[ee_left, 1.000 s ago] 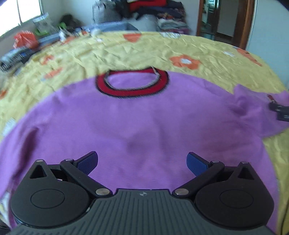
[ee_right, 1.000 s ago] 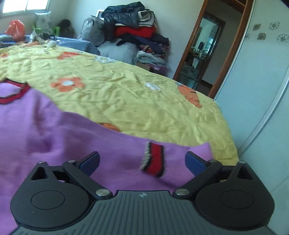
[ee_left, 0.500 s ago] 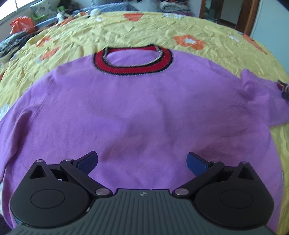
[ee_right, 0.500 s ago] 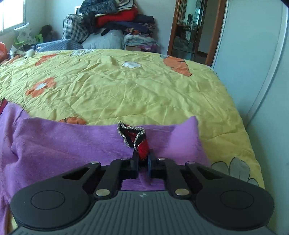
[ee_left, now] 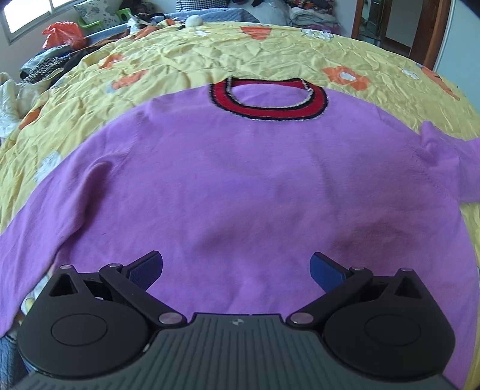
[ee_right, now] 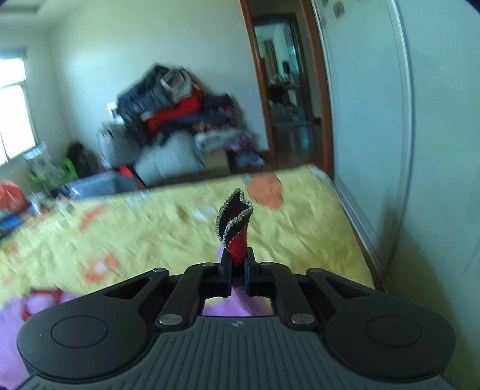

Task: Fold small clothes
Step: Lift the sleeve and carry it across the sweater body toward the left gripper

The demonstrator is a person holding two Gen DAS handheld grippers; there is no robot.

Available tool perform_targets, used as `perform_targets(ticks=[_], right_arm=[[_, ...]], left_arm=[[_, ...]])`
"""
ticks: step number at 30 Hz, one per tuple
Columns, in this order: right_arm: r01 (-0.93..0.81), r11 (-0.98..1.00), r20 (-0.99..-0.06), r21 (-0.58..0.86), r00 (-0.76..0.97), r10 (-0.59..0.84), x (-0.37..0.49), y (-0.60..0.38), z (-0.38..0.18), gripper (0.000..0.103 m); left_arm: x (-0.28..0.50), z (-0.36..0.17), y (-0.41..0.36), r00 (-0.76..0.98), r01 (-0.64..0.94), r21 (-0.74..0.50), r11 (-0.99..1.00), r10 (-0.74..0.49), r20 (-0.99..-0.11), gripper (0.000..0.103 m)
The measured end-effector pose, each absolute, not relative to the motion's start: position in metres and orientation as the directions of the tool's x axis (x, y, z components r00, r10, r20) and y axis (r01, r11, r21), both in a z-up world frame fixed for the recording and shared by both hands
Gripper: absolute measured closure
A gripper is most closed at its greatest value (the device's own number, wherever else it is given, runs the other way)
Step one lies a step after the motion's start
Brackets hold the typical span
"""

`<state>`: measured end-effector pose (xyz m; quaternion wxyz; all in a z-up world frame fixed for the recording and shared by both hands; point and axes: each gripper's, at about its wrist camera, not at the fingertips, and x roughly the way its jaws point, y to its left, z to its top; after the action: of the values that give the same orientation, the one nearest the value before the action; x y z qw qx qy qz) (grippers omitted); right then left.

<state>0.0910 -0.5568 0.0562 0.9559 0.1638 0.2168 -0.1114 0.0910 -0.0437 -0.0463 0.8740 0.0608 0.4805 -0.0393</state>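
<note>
yellow bedspread (ee_left: 270, 54) | purple sweater (ee_left: 240, 180) flat | left gripper (ee_left: 237, 267) fingers released | right gripper (ee_right: 238, 264) fingers clenched on cuff (ee_right: 235, 222)

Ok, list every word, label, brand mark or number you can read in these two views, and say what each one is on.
No readable words or numbers in either view.
Left gripper: a small embossed logo on its grey body, a symbol, not letters.
Right gripper: the same logo.
Purple sweater: no print or tag showing.
Stickers on the white wardrobe door: too blurred to read.
</note>
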Motion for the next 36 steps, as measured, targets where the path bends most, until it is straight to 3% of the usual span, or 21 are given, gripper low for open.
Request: perform_targets(ticks=[7,18,25,31,36], right_arm=[[0.008,0.908,-0.332,0.42,0.932,0.145,0.102,-0.462,0.1,0.096],[-0.209,0.763,-0.397,0.611,0.754,0.524,0.181,-0.245,-0.009,0.096],[-0.296,0.714,-0.377,0.634,0.689,0.62,0.201,-0.163,-0.008,0.096],[-0.288,0.751,-0.446,0.594,0.659,0.606,0.213,-0.123,-0.033,0.096],[-0.328,0.716,-0.452,0.616,0.598,0.662,0.216,-0.096,-0.05,0.096]], left_arm=[[0.08,-0.04,-0.022,0.559,0.113,0.09,0.989,0.012,-0.829,0.0],[0.078,-0.027,0.059,0.582,-0.017,0.155,0.988,0.136,-0.802,0.0],[0.072,-0.02,0.108,0.57,-0.126,0.186,0.974,0.225,-0.791,0.0],[0.074,-0.023,0.123,0.546,-0.173,0.167,0.971,0.236,-0.804,0.0],[0.074,-0.02,0.118,0.557,-0.18,0.179,0.967,0.25,-0.792,0.0]])
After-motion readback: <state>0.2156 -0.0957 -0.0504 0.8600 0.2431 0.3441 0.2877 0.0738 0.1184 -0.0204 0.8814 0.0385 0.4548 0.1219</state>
